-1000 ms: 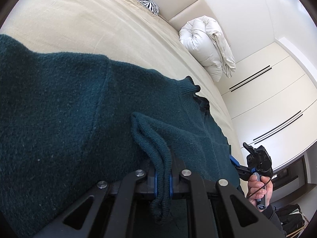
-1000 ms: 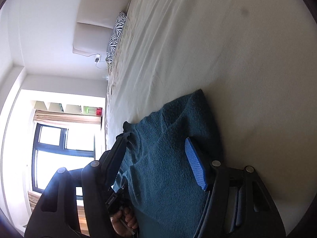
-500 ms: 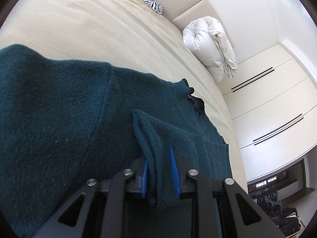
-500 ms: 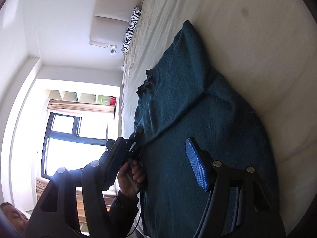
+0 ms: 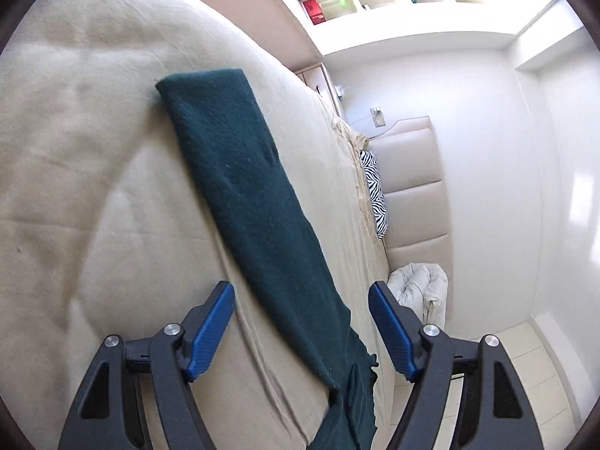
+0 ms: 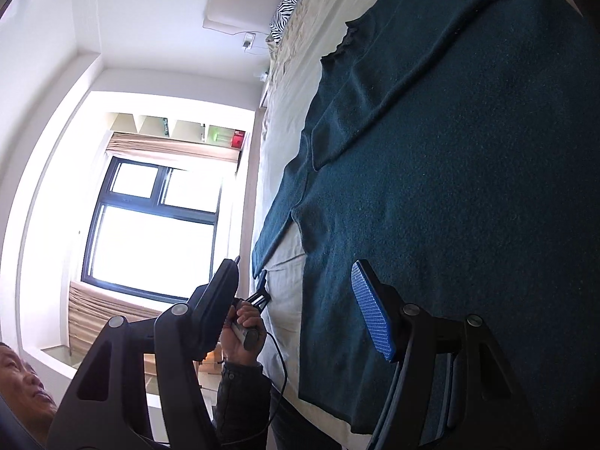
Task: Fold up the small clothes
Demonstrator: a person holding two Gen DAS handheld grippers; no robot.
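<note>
A dark teal sweater [image 6: 468, 187] lies flat on the beige bed [image 5: 93, 187]. One sleeve [image 6: 393, 86] is folded across its body. The other sleeve [image 5: 240, 172] stretches straight out over the sheet. My left gripper [image 5: 300, 330] hovers over that sleeve near the shoulder; its jaws are opening and its blue pads [image 5: 210, 326] touch nothing. In the right wrist view a hand holds the left gripper [image 6: 262, 292] by the sleeve's cuff end [image 6: 262, 258]. My right gripper [image 6: 296, 266] stands open and empty above the sweater's hem side.
A zebra-print pillow [image 5: 375, 191] lies against the padded headboard [image 5: 412, 187], with a rolled white duvet [image 5: 420, 292] by the bed's far side. A bright window [image 6: 150, 225] is beyond the bed edge. The person's hand and sleeve [image 6: 243, 341] are low in the right wrist view.
My left gripper let go of the folded sleeve's cuff, opened wide and swung over to the outstretched sleeve. My right gripper drew back, so more of the sweater shows.
</note>
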